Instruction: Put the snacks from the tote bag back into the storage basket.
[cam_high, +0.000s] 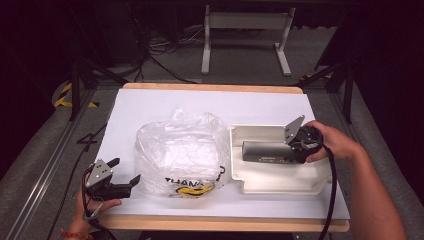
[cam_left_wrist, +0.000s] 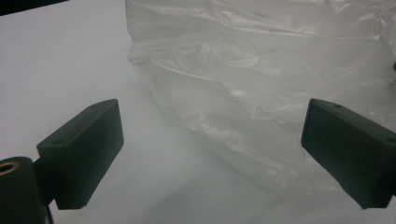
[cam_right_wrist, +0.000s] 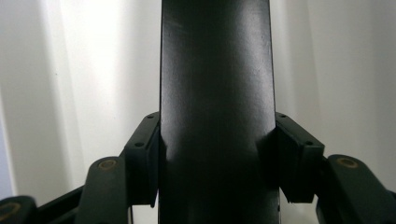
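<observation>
Dark grey bar (cam_high: 265, 151) lies lengthwise in the white tray (cam_high: 280, 186), right side of table (cam_high: 210, 107). Right gripper (cam_right_wrist: 215, 154) clamped on the bar's end, 2 jaws pressing its sides. Left gripper (cam_high: 125, 172) jaws apart, nothing between them, just beside the crumpled clear plastic bag (cam_high: 180, 150) left of the tray.

Bag (cam_high: 180, 150): thin clear plastic, crinkling, catching glossy highlights. Tray (cam_high: 280, 180), just right of the bag: smooth white plastic, showing matt. Block (cam_high: 265, 151), lying in the tray: dark, satin, faintly scuffed. Table (cam_high: 210, 110): matt white sheet covering wood.
</observation>
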